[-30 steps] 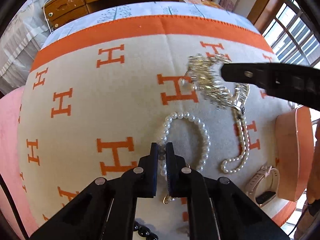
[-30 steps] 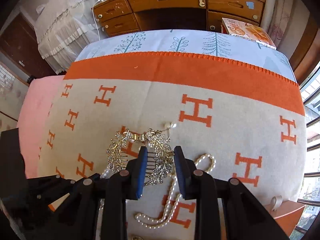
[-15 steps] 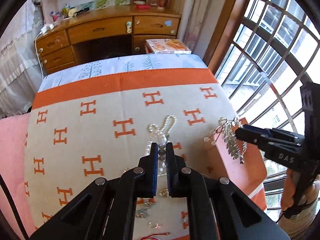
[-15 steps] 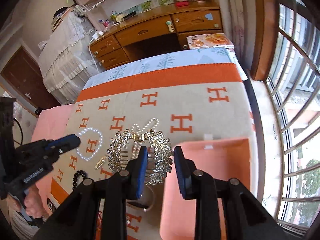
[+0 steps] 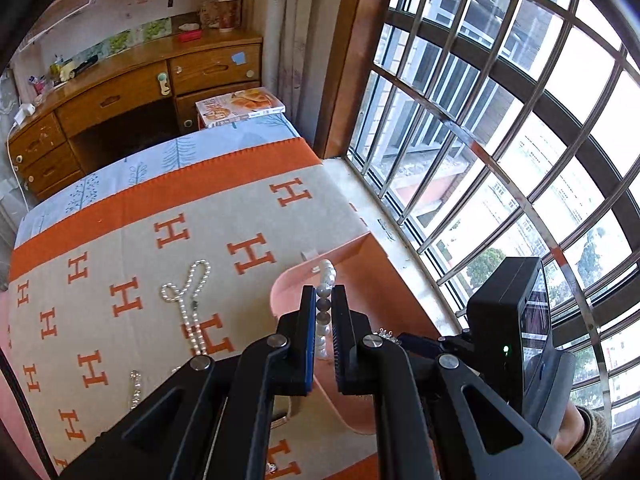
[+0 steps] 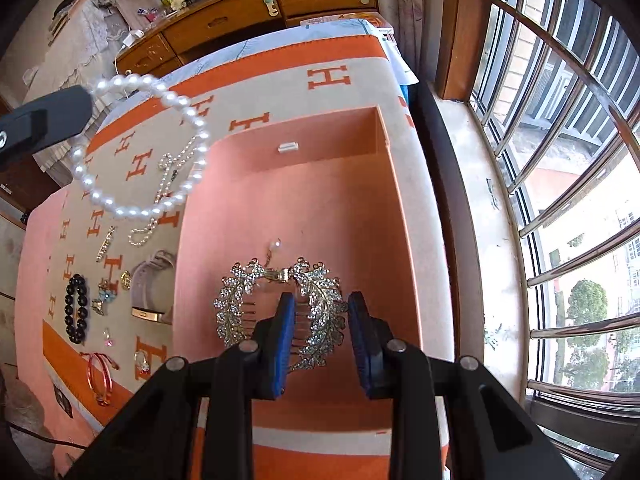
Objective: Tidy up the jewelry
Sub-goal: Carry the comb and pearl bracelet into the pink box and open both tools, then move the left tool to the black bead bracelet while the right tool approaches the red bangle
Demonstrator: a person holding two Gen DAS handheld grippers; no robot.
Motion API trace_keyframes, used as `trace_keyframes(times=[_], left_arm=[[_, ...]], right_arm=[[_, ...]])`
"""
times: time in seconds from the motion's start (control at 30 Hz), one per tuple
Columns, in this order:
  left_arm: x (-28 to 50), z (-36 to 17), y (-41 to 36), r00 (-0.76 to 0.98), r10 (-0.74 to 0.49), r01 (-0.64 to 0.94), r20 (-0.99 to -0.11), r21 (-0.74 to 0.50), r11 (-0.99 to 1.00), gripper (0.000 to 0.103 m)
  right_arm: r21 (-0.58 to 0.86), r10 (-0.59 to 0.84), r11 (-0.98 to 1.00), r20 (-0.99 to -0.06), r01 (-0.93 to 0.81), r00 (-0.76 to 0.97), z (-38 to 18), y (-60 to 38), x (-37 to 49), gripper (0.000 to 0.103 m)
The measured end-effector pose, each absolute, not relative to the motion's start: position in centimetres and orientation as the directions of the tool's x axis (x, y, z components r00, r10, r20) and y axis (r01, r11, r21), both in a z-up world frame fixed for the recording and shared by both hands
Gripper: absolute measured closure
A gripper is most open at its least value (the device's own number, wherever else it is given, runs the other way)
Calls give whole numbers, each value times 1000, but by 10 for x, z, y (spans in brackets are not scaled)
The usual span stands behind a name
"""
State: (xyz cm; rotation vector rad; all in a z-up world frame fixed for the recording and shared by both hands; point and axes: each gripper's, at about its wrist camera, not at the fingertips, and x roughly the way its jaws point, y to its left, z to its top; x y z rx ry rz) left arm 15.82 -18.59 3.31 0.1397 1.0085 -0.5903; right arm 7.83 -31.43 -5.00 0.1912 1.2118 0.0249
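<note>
My left gripper (image 5: 323, 298) is shut on a pearl bracelet (image 5: 325, 304) and holds it in the air beside the left rim of the pink box (image 5: 372, 280); the bracelet hangs as a ring in the right wrist view (image 6: 136, 148). My right gripper (image 6: 323, 312) is open over the pink box (image 6: 328, 200). A rhinestone leaf hair comb (image 6: 280, 304) lies on the box floor between its fingers, which do not press on it.
On the orange H-patterned blanket (image 6: 248, 76) left of the box lie a long pearl necklace (image 6: 168, 184), a watch (image 6: 150, 292), a black bead bracelet (image 6: 76, 308), a red bangle (image 6: 98, 378) and small pieces. A barred window (image 6: 560, 160) is on the right.
Both grippers lifted off the blanket and moved right to the pink box. The right gripper opened and the comb now rests in the box. The left still grips the pearl bracelet.
</note>
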Motion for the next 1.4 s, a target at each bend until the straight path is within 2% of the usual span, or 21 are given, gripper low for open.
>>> trace_keyframes(times=[0.33, 0.4, 0.57, 0.9, 1.07, 1.4], left_arm=[[180, -32, -220, 325, -332, 518, -886, -127, 846, 95], [184, -40, -216, 320, -320, 505, -892, -125, 854, 79], [181, -39, -200, 342, -318, 472, -884, -131, 872, 56], [150, -15, -157, 445, -329, 427, -833, -126, 896, 47], [128, -2, -122, 536, -283, 368, -796, -81, 926, 42], [97, 10, -22, 601, -171, 195, -781, -64, 979, 41]], right_arm=[[123, 82, 988, -932, 93, 353, -52, -317, 64, 74], [136, 93, 986, -932, 98, 350, -51, -317, 63, 74], [144, 98, 984, -926, 100, 364, -48, -314, 58, 74], [200, 135, 975, -880, 98, 455, -32, -300, 42, 74], [228, 171, 972, -855, 59, 490, -21, -283, 35, 74], [265, 251, 963, -815, -49, 522, 1, -242, 26, 74]])
